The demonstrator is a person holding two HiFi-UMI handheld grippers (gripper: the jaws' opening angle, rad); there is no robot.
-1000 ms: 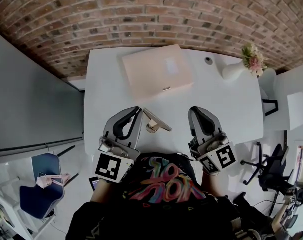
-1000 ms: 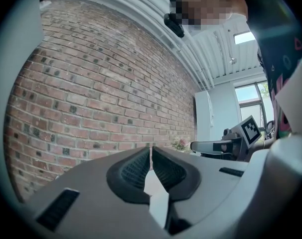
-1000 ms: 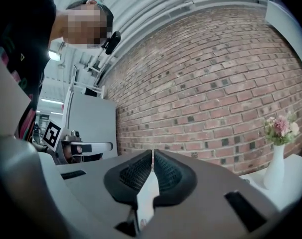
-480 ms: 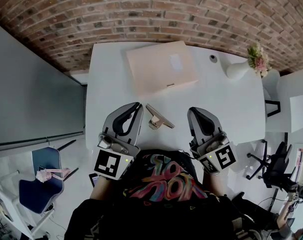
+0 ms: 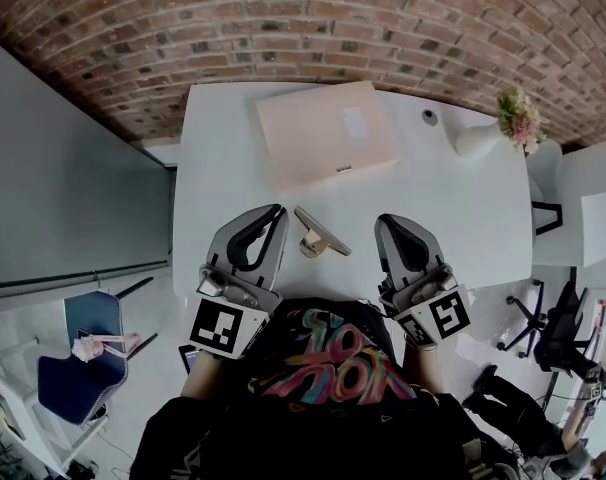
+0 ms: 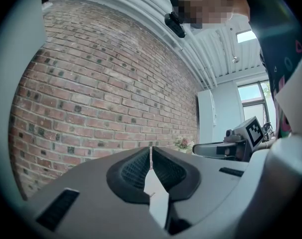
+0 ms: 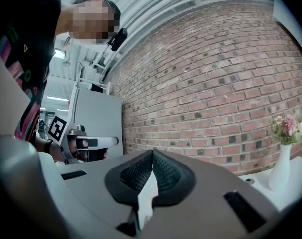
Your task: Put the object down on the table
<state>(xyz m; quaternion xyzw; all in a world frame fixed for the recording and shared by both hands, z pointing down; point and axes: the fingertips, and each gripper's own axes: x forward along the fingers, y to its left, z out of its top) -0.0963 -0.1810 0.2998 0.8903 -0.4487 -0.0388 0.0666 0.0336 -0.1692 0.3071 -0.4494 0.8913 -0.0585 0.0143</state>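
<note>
— While both tools hovered at the near edge of the table (image 5: 463,218), where was the object?

— The small folding stand (image 5: 319,235) lay on the white top between them. It was nearer the left gripper (image 5: 274,213) than the right gripper (image 5: 387,224) and touched neither. A closed laptop (image 5: 326,133) sat beyond it, and a vase (image 5: 473,142) of flowers stood at the far right.

— And the jaws?

— Both pairs were pressed together, tip to tip, with nothing caught between the pads. The put-down looked finished.

— How would the stand handle if it had to be lifted again?

— By its look it was a light, stiff, metal-toned piece. Its smooth finish was likely slippery, and the hinge might swing under load. A hold across the flat plate's long edges, close to the hinge, seemed safest. A pinch at the raised tip risked tipping the stand or folding it shut.
</note>
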